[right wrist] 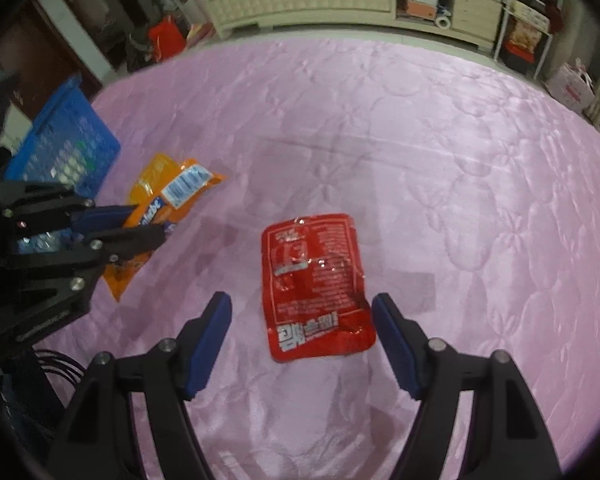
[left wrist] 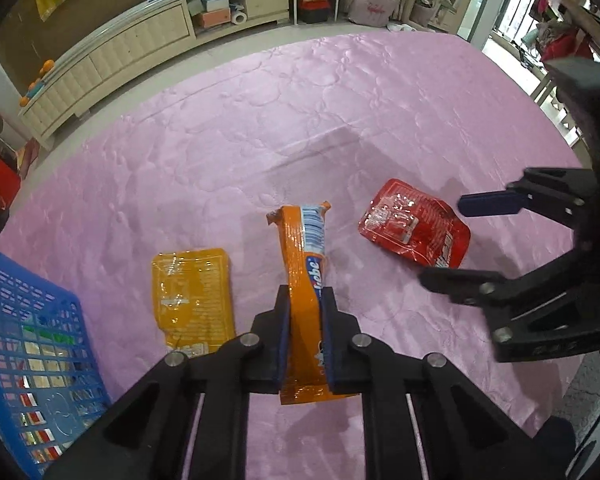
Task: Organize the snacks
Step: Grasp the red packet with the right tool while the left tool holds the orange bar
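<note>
My left gripper [left wrist: 305,300] is shut on a long orange snack packet [left wrist: 303,256], which stands up between the blue pads above the pink cloth; the same gripper [right wrist: 148,220] and orange packet [right wrist: 180,192] appear at the left of the right wrist view. A flat yellow-orange pouch [left wrist: 194,300] lies on the cloth to its left. A red snack pouch [right wrist: 314,284] lies flat on the cloth, and my right gripper [right wrist: 302,312] hangs open just above its near end, one finger on each side. That red pouch [left wrist: 414,228] and the open right gripper [left wrist: 444,240] also show in the left wrist view.
A blue plastic basket [left wrist: 32,360] holding several small packets stands at the left edge of the pink-covered table [left wrist: 300,120]; the basket [right wrist: 66,140] is also at the left in the right wrist view. Beyond the table runs a long cream cabinet [right wrist: 320,4].
</note>
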`<state>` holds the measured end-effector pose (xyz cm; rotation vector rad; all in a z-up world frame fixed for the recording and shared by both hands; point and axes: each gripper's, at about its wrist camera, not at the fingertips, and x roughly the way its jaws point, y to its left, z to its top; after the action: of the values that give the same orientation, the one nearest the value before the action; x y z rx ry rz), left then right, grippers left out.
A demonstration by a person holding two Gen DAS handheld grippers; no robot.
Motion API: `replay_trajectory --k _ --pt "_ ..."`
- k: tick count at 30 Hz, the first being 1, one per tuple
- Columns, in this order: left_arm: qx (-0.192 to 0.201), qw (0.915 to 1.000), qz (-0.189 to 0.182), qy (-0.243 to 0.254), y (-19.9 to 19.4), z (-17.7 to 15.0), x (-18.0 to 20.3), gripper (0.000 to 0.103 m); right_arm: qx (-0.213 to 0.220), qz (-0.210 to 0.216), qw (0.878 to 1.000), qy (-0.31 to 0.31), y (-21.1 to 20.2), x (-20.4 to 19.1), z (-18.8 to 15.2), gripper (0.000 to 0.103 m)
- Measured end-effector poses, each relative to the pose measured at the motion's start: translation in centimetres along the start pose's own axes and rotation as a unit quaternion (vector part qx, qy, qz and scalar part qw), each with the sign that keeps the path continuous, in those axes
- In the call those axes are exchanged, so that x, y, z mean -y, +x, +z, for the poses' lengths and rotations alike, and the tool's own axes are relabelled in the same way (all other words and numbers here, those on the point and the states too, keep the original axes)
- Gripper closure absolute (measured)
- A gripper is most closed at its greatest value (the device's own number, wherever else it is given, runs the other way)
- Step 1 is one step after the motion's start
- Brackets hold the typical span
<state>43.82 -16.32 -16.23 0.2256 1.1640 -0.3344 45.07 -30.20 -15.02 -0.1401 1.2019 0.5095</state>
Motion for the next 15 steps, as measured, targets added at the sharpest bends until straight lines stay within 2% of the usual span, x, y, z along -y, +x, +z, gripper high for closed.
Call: replay_trajectory --k 3,10,13,15 --pt "0.001 1.0000 -0.001 -0.006 0.5 0.0 -0.2 0.091 -0.003 -0.020 1.000 -0.021 0.7 -0.5 0.4 0.027" --pt "0.000 0.9996 0.001 -0.028 1.1 -0.3 -1.3 0.091 0.001 -0.025 0.999 -0.041 1.6 -1.4 1.4 0.027" --pt "-0.003 0.9995 0.001 -0.031 1.1 -0.8 -1.4 0.091 -0.001 -0.059 0.996 -0.073 2.5 -2.3 1.2 0.040" --pt "-0.003 0.9994 0.000 -0.033 1.1 -1.1 -1.3 0.091 0.005 -0.065 0.993 -0.094 2.7 -2.9 1.0 0.041"
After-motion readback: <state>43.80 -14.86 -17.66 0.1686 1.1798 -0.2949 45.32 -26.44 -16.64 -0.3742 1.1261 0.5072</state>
